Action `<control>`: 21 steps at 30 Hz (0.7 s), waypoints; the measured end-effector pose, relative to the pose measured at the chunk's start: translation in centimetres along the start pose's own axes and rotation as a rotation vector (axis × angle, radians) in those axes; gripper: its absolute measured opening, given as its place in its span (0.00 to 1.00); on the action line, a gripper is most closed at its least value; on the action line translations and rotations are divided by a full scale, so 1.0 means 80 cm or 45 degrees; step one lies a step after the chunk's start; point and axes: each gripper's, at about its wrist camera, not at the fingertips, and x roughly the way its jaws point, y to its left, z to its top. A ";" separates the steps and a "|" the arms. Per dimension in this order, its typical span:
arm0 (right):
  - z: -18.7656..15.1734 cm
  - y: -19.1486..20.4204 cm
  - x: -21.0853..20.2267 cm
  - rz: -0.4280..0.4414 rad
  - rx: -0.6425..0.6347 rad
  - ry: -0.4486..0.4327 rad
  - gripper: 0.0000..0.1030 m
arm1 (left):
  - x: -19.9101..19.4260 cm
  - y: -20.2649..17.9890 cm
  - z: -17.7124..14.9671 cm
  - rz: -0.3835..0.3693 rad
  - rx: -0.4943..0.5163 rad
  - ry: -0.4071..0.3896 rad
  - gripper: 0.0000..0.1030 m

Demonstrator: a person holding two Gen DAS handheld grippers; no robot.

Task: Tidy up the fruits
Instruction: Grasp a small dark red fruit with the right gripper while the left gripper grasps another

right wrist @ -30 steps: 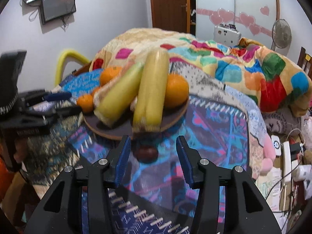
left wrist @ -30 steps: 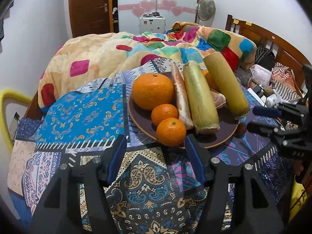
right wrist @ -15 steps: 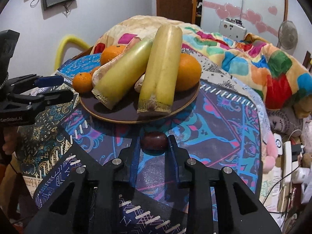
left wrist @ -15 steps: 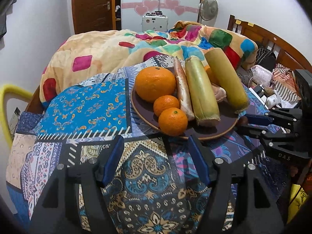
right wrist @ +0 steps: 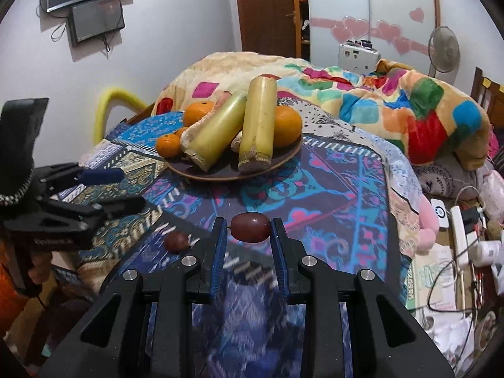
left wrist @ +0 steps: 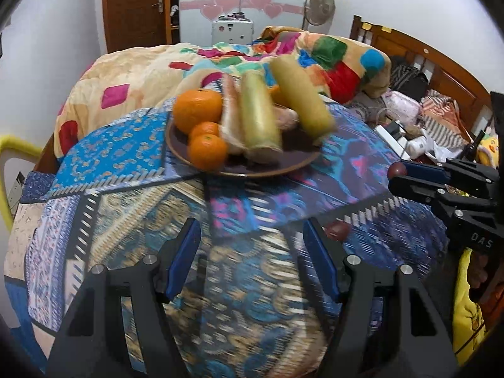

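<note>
"DAS" on right gripper point(left wrist: 397, 179) body

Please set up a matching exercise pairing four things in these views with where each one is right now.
Things:
1. large orange
2. dark red fruit
3. second dark red fruit
4. left gripper

Places or states:
A. loose on the patterned cloth
B. open, nothing between its fingers
C. on the brown plate
D. clamped in the right gripper

Pairs: 1-C, 2-D, 3-A, 4-B
</note>
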 end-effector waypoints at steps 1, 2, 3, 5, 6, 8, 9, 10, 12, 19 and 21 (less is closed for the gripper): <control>-0.003 0.001 -0.006 0.000 0.002 -0.003 0.25 | 0.000 -0.006 -0.002 -0.004 0.008 0.002 0.65; -0.007 0.001 -0.011 -0.001 0.002 -0.005 0.25 | 0.000 -0.015 -0.005 -0.006 0.020 0.004 0.65; -0.010 0.003 -0.017 -0.006 0.002 -0.009 0.25 | 0.001 -0.020 -0.006 -0.008 0.027 0.006 0.65; -0.014 0.002 -0.023 -0.011 0.000 -0.015 0.25 | 0.005 -0.030 -0.010 -0.018 0.035 0.018 0.65; -0.018 0.003 -0.028 -0.014 0.000 -0.020 0.25 | 0.008 -0.035 -0.011 -0.026 0.034 0.028 0.65; -0.021 0.002 -0.033 -0.013 0.002 -0.023 0.25 | 0.014 -0.043 -0.013 -0.036 0.028 0.039 0.65; -0.023 0.002 -0.035 -0.012 0.006 -0.024 0.25 | 0.018 -0.047 -0.014 -0.044 0.028 0.048 0.65; -0.025 0.001 -0.036 -0.013 0.008 -0.025 0.25 | 0.020 -0.050 -0.014 -0.059 0.027 0.051 0.60; -0.028 -0.001 -0.037 -0.009 0.021 -0.026 0.25 | 0.025 -0.056 -0.015 -0.068 0.033 0.056 0.51; -0.030 -0.004 -0.033 0.005 0.045 -0.025 0.25 | 0.025 -0.063 -0.012 -0.093 0.063 0.028 0.21; -0.029 -0.001 -0.031 0.009 0.045 -0.027 0.25 | 0.024 -0.064 -0.012 -0.110 0.065 0.019 0.17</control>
